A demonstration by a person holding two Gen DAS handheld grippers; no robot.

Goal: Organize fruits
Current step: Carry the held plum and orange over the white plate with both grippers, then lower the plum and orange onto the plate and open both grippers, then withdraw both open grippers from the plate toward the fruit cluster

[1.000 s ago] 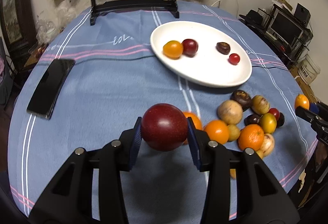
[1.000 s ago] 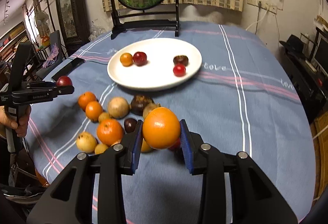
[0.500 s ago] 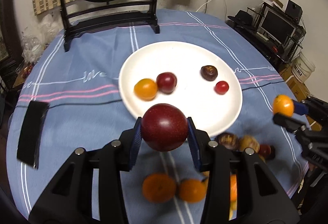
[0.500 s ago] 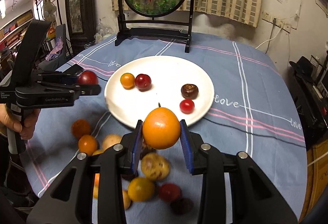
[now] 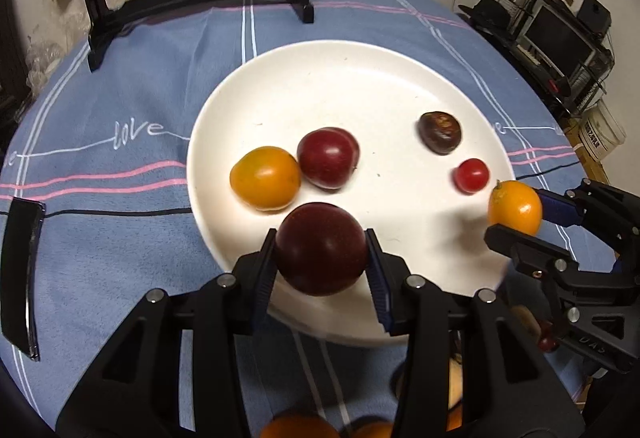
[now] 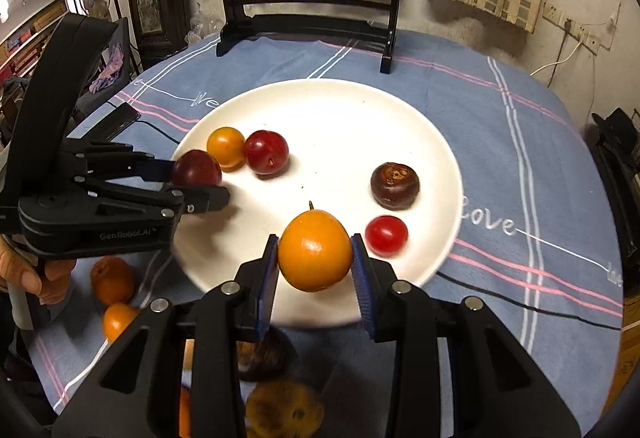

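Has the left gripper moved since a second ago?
Yes. The left gripper, shut on the dark red plum, has advanced from over bare cloth to over the white plate's near edge.

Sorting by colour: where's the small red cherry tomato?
On the white plate, right side in both views, the cherry tomato sits just in front of the dark brown fruit.

You see a glossy white plate [image 5: 400, 69] on soft blue cloth [image 5: 120, 238], smooth shiny plum [image 5: 322, 248], matt black plastic gripper [image 5: 322, 270].
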